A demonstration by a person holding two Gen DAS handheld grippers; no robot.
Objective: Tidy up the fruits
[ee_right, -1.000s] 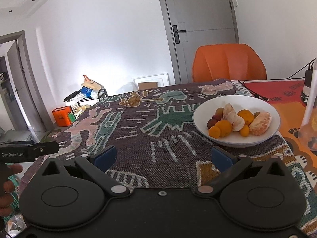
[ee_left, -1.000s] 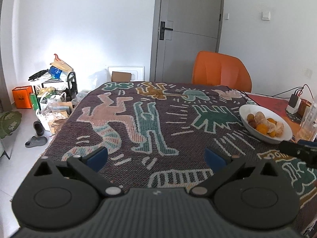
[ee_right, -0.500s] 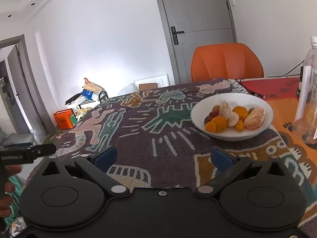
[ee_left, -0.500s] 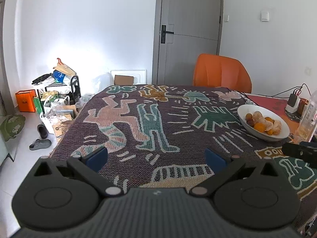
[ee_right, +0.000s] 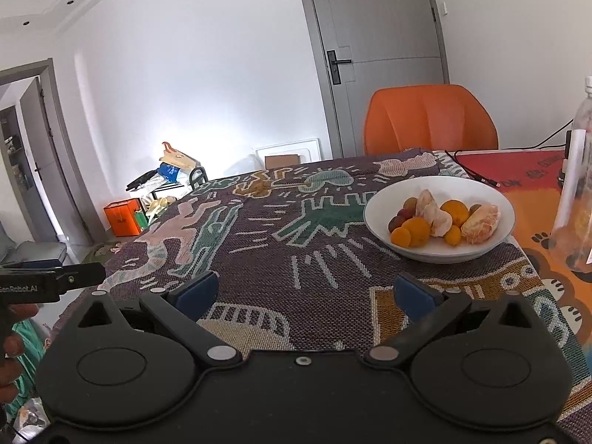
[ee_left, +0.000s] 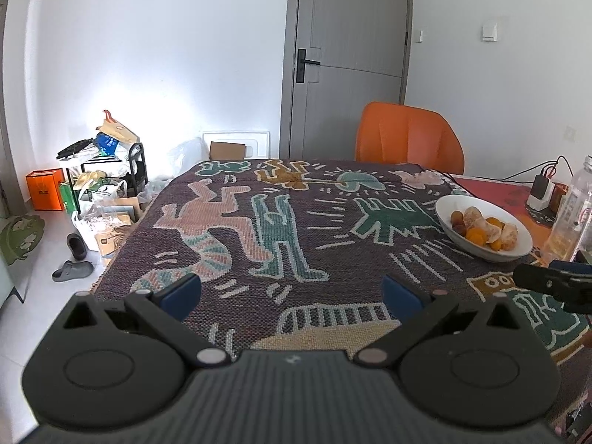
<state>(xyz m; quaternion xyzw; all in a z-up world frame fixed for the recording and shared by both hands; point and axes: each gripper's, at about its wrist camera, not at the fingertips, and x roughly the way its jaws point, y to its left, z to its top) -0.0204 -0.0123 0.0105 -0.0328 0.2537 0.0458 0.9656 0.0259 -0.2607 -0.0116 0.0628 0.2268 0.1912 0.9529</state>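
Note:
A white bowl (ee_right: 488,199) holds several fruits (ee_right: 440,218): small oranges, peeled citrus pieces and dark round fruits. It stands on the patterned cloth (ee_right: 296,244) at the table's right side. It also shows in the left wrist view (ee_left: 518,238) at the far right. My right gripper (ee_right: 305,294) is open and empty, near the table's front edge, short of the bowl. My left gripper (ee_left: 292,294) is open and empty, over the front edge, left of the bowl.
A clear plastic bottle (ee_right: 577,185) stands right of the bowl on an orange mat (ee_right: 544,199). An orange chair (ee_right: 429,118) stands behind the table. A charger with cables (ee_left: 542,188) lies at the far right. Floor clutter (ee_left: 100,185) sits left of the table.
Both grippers have pulled back and risen a little from the table; the bowl looks farther away. The bottle has come into view. Both grippers stay open.

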